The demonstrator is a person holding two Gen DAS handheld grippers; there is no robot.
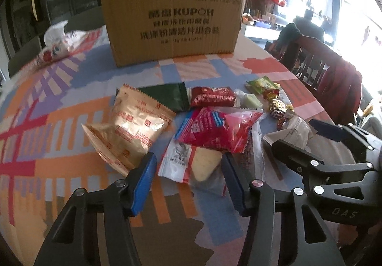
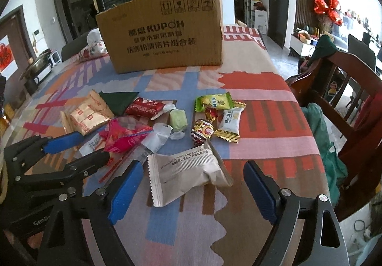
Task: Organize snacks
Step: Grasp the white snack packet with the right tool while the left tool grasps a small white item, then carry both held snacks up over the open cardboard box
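Left hand-held gripper (image 1: 188, 180) half-open astride a white-and-red packet (image 1: 188, 165); right hand-held gripper (image 2: 191, 184) wide around a grey packet (image 2: 188, 172), neither gripped

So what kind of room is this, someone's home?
Most likely a home dining room: a table under a patterned tablecloth, a wooden dining chair beside it, and wrapped snacks scattered before a cardboard box.

The worktop (image 2: 250, 89) wears a cloth of orange, blue, pink, red and lilac blocks with pale stripes. At upper centre the cardboard box (image 2: 162, 39) is plain brown with dark print. Among the snacks, the gold packet (image 1: 133, 127) carries red squares, the green packet (image 1: 164, 96) is dark and plain, the red packet (image 1: 212, 97) has pale lettering, and the grey packet (image 2: 188, 172) black text. Gripper fingers (image 2: 121, 194) are blue on black.
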